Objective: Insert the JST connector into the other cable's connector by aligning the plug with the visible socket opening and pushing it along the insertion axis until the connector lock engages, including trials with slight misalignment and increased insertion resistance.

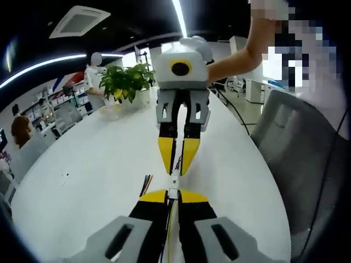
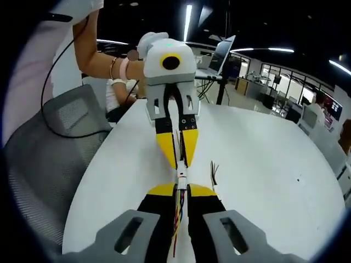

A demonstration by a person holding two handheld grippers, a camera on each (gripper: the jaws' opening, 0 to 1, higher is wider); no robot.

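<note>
Over the white table the two grippers face each other tip to tip. My left gripper is shut on its cable, whose wires run back between the yellow-tipped jaws. The right gripper comes from the top, shut on the other cable. A small white JST connector sits in the short gap between both sets of tips. In the right gripper view my right gripper clamps coloured wires, the white connector lies just ahead, and the left gripper closes on it from the top. I cannot tell whether the halves are locked.
Loose wire ends stick out beside the tips. A potted plant stands at the table's far end. A grey mesh chair is beside the table edge. A laptop is on a stand beyond. The person's arms hold both grippers.
</note>
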